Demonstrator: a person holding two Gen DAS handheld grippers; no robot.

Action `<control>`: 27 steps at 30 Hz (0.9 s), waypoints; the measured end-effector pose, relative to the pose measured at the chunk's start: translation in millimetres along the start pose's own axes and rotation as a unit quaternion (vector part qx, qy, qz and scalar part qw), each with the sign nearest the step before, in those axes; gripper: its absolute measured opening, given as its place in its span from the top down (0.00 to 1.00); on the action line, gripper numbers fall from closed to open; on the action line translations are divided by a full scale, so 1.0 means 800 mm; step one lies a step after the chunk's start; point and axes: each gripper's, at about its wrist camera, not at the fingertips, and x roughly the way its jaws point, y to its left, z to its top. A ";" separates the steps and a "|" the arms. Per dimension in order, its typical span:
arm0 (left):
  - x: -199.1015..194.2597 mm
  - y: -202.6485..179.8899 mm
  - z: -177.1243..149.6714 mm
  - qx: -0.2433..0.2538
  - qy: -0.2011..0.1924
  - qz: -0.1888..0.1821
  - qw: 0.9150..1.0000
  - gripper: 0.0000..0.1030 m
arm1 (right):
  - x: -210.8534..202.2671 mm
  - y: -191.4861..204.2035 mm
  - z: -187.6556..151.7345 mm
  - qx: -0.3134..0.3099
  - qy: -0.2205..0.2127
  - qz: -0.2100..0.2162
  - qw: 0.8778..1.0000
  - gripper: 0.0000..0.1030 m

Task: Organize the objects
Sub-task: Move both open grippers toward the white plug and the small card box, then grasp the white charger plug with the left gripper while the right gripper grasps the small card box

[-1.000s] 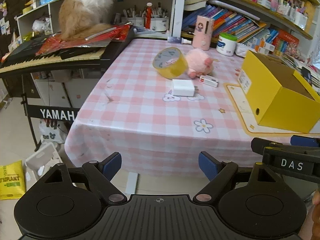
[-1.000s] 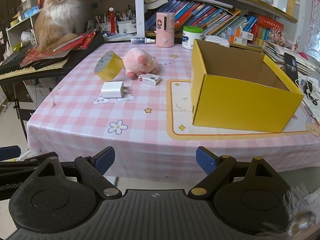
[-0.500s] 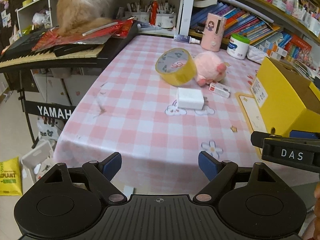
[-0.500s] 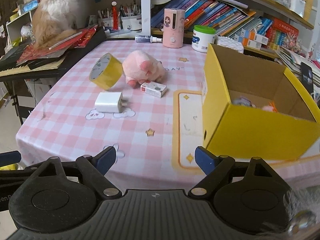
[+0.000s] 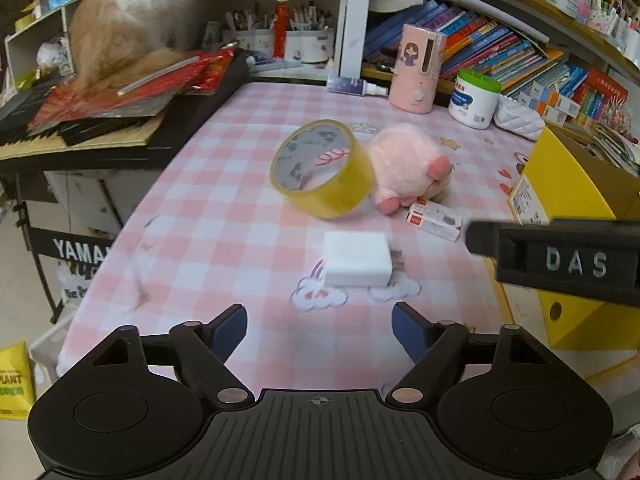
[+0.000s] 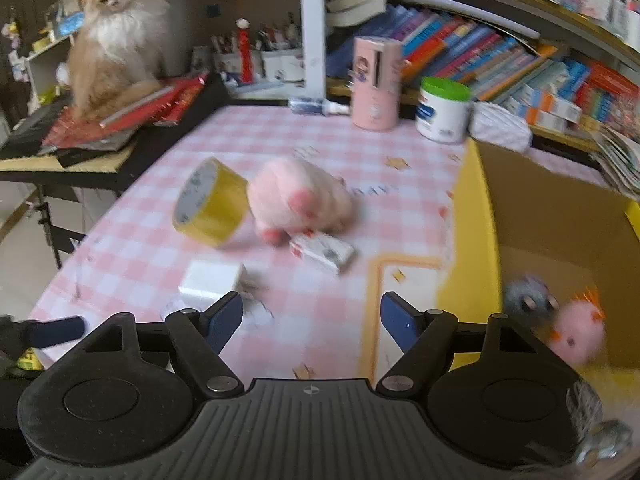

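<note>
Pink-checked surface, both hand-held grippers narrowing over it with nothing between their fingers.
The left hand-held gripper hangs just short of the white charger; the right hand-held gripper hangs near the small carton. Yellow tape roll leans against the pink plush pig, beside the yellow box.

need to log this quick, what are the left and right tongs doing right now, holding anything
Left tongs: open, closing, nothing between them.
Right tongs: open, closing, nothing between them.
</note>
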 end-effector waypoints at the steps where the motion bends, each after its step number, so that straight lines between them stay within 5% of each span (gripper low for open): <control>1: 0.006 -0.002 0.003 0.002 0.002 -0.001 1.000 0.24 | 0.003 0.001 0.006 -0.002 -0.003 0.004 1.000 0.27; 10: 0.054 -0.015 0.031 0.011 0.013 0.003 1.000 0.25 | 0.049 -0.006 0.035 0.010 0.013 0.002 1.000 0.28; 15: 0.067 -0.024 0.036 0.021 0.018 0.003 1.000 0.25 | 0.067 -0.026 0.029 0.025 0.033 -0.048 0.998 0.39; 20: 0.077 -0.032 0.040 0.032 0.019 0.004 0.999 0.25 | 0.072 -0.050 0.028 0.056 0.036 -0.088 0.994 0.35; 27: 0.090 -0.033 0.044 0.032 0.024 -0.009 0.999 0.48 | 0.085 -0.048 0.036 0.054 0.037 -0.042 0.997 0.29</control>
